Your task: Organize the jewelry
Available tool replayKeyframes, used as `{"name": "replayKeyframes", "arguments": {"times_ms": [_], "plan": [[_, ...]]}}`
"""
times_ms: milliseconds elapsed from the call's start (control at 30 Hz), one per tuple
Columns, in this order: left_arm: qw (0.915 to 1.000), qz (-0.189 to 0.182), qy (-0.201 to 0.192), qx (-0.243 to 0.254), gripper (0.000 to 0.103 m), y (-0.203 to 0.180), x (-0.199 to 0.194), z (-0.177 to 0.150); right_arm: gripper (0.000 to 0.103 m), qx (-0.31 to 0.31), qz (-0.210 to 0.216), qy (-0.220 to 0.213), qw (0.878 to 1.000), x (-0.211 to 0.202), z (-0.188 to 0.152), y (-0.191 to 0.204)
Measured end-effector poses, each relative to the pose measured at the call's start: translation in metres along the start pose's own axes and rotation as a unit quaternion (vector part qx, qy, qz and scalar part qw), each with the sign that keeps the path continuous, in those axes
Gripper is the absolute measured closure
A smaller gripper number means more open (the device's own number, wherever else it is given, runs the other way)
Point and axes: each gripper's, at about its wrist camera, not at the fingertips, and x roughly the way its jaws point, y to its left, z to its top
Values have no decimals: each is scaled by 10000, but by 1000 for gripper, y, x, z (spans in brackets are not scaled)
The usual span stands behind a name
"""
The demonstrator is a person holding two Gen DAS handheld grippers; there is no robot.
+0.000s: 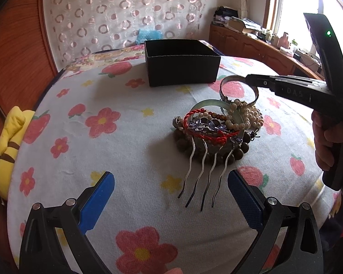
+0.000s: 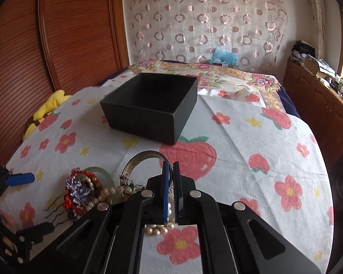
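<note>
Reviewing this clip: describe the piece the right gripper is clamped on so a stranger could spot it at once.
On the flowered bedspread, in front of the black box, lies a jewelry pile. At its box-side edge a silver bangle stands on edge, pinched by the right gripper. Unlike the beads, red cord and hair comb, it is a wide metal band.

Left wrist view: behind open left claw (image 1: pixel 171 202), facing down-forward, jewelry pile (image 1: pixel 217 127) close ahead, black box (image 1: pixel 181 68) beyond. Right wrist view: behind closed right claw (image 2: pixel 170 166), box (image 2: pixel 148 109) ahead, pile (image 2: pixel 89 189) left. Shared: bed (image 2: pixel 240 159), pile, box.
</note>
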Motion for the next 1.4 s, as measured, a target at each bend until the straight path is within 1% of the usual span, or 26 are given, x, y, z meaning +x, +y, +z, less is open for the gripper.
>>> {"name": "replayKeyframes", "arguments": {"times_ms": [400, 567, 633, 700, 767, 867, 967, 1067, 1133, 1167, 1233, 1300, 1333, 1367, 1400], "plan": [[10000, -42, -14, -9, 7, -4, 2, -4, 98, 91, -94, -632, 9979, -35, 10, -7], [10000, -38, -10, -12, 7, -3, 2, -3, 98, 285, 62, -989, 9947, -47, 11, -13], [10000, -39, -10, -22, 7, -4, 1, -4, 101, 389, 93, -1024, 9939, -49, 11, -15], [10000, -39, -9, -26, 7, -4, 1, -4, 103, 418, 26, -942, 9947, -46, 12, -16], [10000, -41, -11, -23, 7, -4, 1, -4, 103, 324, -78, -630, 9975, -35, 9, -16], [10000, -42, -18, -19, 7, -4, 1, -4, 103, 195, -172, -367, 9990, -25, 1, -19], [10000, -58, -13, -63, 7, -2, 0, -3, 103, 146, -154, -218, 9995, -22, -1, -29], [10000, -70, -9, -65, 7, -1, 0, -3, 102, 15, -239, -19, 9997, -16, 2, -42], [9999, -83, -6, -57, 7, -2, 1, -3, 102, -56, -316, 5, 9995, -15, 4, -48], [10000, -84, -7, -54, 7, -2, 1, -3, 101, -133, -338, 85, 9993, -14, 4, -51], [9999, -84, -9, -54, 7, -2, 0, -3, 95, -222, -288, 220, 9991, -12, 3, -54], [9999, -80, -15, -69, 7, -2, 0, -3, 72, -317, -157, 393, 9986, -9, -2, -56], [9999, -85, -17, -80, 7, -2, 0, -3, 67, -355, -87, 455, 9983, -8, -4, -56], [9999, -91, -17, -85, 7, -2, 0, -3, 65, -438, -28, 536, 9976, -7, -8, -56], [9999, -86, -14, -84, 7, -2, 0, -3, 65, -492, -47, 598, 9970, -5, -9, -55]]}}
